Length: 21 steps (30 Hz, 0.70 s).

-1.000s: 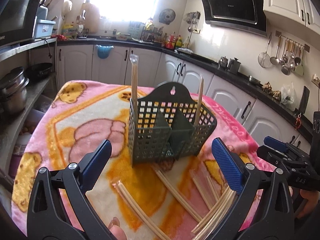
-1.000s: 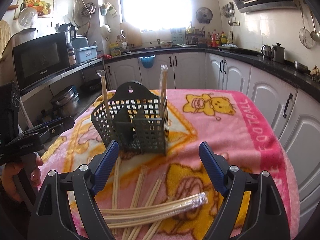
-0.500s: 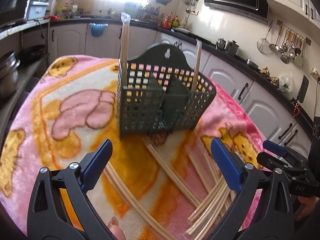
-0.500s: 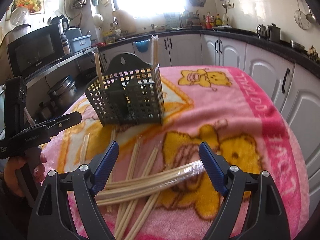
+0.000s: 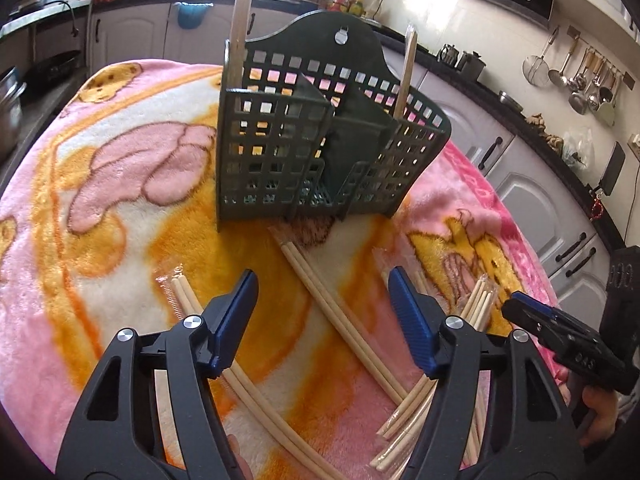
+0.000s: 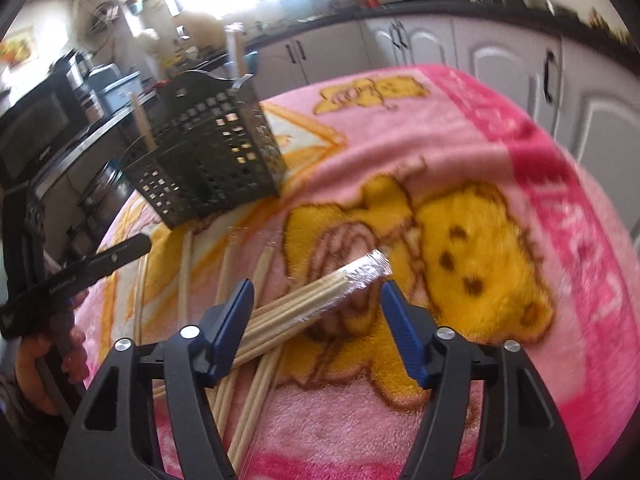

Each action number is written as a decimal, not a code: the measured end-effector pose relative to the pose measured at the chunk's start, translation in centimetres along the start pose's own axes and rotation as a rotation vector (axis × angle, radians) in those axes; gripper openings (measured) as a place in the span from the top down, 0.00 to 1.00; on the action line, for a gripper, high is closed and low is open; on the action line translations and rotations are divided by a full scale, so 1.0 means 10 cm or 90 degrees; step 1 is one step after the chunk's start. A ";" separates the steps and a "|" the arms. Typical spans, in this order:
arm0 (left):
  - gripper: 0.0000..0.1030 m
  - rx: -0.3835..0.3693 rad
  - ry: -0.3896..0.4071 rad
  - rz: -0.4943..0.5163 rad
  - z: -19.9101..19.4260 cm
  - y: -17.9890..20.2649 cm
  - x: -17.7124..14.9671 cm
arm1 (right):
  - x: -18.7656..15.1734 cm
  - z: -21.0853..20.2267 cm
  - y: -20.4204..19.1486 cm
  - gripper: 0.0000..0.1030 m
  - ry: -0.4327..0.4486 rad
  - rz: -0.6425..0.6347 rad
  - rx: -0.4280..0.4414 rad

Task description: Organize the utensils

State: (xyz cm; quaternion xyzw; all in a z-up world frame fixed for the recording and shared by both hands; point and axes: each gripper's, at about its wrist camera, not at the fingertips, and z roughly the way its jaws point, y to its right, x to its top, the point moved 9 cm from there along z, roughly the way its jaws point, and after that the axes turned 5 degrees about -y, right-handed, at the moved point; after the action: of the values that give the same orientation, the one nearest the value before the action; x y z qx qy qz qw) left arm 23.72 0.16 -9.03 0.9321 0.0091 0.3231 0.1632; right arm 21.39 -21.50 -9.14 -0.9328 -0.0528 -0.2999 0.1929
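A: Where does the dark green perforated plastic utensil caddy (image 5: 320,140) stand?

B: In the upper centre of the left wrist frame, upright on the pink and orange cartoon-print fleece blanket (image 5: 100,208). In the right wrist frame the caddy (image 6: 208,160) sits upper left and looks tilted, though that view is blurred.

A: Anything in it?

B: Two wrapped pairs of pale wooden chopsticks: one (image 5: 240,20) rises from its left corner, another (image 5: 404,76) from the right compartment.

A: And the loose ones?

B: A wrapped chopstick pair (image 5: 340,316) runs diagonally below the caddy, and another pair (image 5: 256,396) lies at lower left. A plastic-wrapped bundle of chopsticks (image 6: 320,300) lies across the lower middle of the right frame.

A: The tongs?

B: The left gripper (image 5: 322,316) has its blue-padded jaws spread wide, holding nothing, above the diagonal pair. The right gripper (image 6: 316,320) is likewise spread, its jaws either side of the bundle; contact can't be judged.
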 end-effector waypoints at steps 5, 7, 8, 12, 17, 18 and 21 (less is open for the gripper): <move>0.42 0.002 -0.015 0.002 0.09 0.01 0.03 | 0.05 0.11 0.12 0.51 -0.014 0.052 0.017; 0.42 0.000 -0.024 0.002 0.14 0.03 0.05 | 0.06 0.16 0.16 0.54 -0.021 0.067 0.022; 0.42 -0.003 -0.029 0.001 0.18 0.04 0.06 | 0.07 0.18 0.17 0.57 -0.025 0.074 0.024; 0.43 -0.004 -0.057 -0.009 0.33 0.02 0.06 | 0.05 0.24 0.24 0.65 -0.041 0.103 0.038; 0.46 0.010 -0.074 -0.031 0.48 -0.06 0.04 | 0.05 0.23 0.29 0.84 -0.039 0.115 0.044; 0.47 0.014 -0.075 -0.035 0.50 -0.08 0.04 | 0.05 0.21 0.30 0.84 -0.038 0.116 0.046; 0.50 0.019 -0.074 -0.041 0.54 -0.09 0.06 | 0.05 0.16 0.33 0.87 -0.034 0.116 0.046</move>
State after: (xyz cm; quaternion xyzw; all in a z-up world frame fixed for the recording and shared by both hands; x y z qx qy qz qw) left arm 27.51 -0.52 -12.91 0.9509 0.0347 0.2625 0.1601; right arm 23.33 -23.92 -11.12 -0.9338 0.0162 -0.2543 0.2514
